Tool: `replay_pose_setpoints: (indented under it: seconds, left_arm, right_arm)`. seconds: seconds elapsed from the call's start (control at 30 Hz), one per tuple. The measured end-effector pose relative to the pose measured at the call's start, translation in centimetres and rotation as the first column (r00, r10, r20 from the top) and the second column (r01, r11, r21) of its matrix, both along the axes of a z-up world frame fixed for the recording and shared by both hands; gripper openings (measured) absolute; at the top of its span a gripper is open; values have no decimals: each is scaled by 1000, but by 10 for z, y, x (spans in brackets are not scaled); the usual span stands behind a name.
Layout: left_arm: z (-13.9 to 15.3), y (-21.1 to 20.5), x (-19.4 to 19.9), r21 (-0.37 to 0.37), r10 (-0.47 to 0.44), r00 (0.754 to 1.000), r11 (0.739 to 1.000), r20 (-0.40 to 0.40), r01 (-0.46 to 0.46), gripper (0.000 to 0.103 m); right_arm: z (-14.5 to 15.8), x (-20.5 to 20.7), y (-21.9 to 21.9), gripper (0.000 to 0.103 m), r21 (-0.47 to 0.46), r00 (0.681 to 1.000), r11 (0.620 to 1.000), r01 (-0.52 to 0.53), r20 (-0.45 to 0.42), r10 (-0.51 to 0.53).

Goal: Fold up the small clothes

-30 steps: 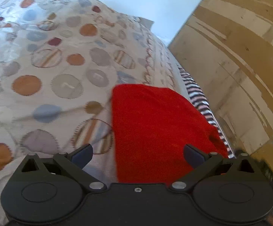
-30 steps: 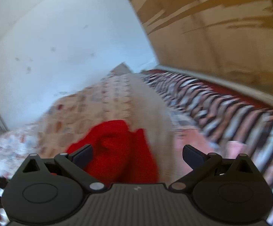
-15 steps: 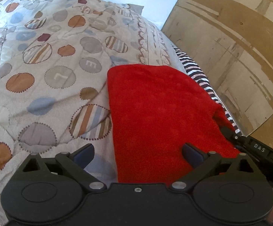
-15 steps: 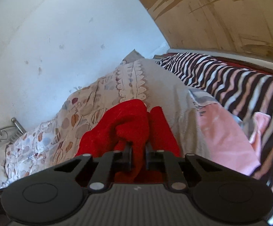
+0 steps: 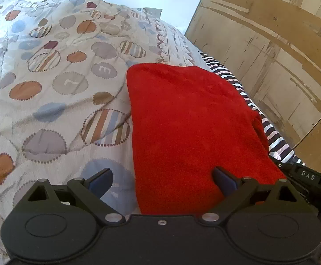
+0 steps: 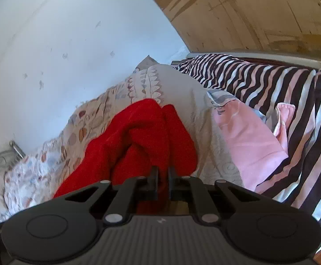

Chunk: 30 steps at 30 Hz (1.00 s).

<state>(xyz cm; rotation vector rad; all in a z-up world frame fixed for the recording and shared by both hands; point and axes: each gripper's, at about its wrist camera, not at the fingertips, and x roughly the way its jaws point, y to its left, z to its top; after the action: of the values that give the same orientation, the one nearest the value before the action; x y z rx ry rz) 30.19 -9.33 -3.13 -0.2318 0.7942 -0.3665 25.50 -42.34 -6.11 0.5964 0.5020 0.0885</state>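
red garment: the red cloth (image 5: pixel 189 128) lay on the spotted quilt (image 5: pixel 56 92) of the bed, filling the centre and lower right of the left wrist view; in the right wrist view the red cloth (image 6: pixel 138 137) bunched up in the lower centre of the frame.
long axis: in the left view it ran from the bottom centre up toward the upper middle, roughly along the line the left tongs pointed; its left edge was straight, its right edge sagged toward the striped sheet (image 5: pixel 271 132).
left tongs: the left tongs (image 5: pixel 161 180) stood wide apart and held nothing; the right finger hung over the cloth's near end, the left finger over bare quilt, so the cloth's left edge lay between the fingers.
right tongs: the right tongs (image 6: pixel 162 177) were pressed together on a pinch of the red cloth, with a ridge of fabric rising just ahead of them.
nearer hand: the right already had its hold; the left hovered at the near end with no hold, and whether it touched the cloth could not be told.
coming move, judged: the left would likely need to shut on the near left edge, so both could carry the cloth over along its long axis.
nearby: a pink cloth (image 6: pixel 249 141) lay right of the red one in the right view, apart from it.
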Motion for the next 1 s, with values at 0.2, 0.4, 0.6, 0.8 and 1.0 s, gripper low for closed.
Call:
replay_pose_setpoints:
  seconds: [0.2, 0.4, 0.6, 0.8, 1.0]
  left_arm:
    - [-6, 3, -6, 0, -32, 999, 999, 6, 32, 97]
    - [-9, -1, -17, 19, -46, 999, 999, 27, 46, 97]
    - [-12, -2, -20, 7, -42, 999, 999, 27, 42, 97]
    - [-17, 2, -19, -22, -49, 999, 999, 11, 49, 97]
    - [-26, 2, -23, -48, -66, 998, 997, -4, 66, 97]
  right_arm:
    - [-3, -15, 11, 4, -56, 1000, 998, -2, -8, 1]
    - [3, -42, 6, 9, 19, 1000, 999, 31, 0, -31]
    - [12, -51, 10, 54, 101, 998, 995, -25, 65, 19]
    - [-6, -42, 32, 20, 19, 998, 998, -59, -34, 60]
    - [-11, -48, 51, 15, -140, 996, 987, -85, -41, 80]
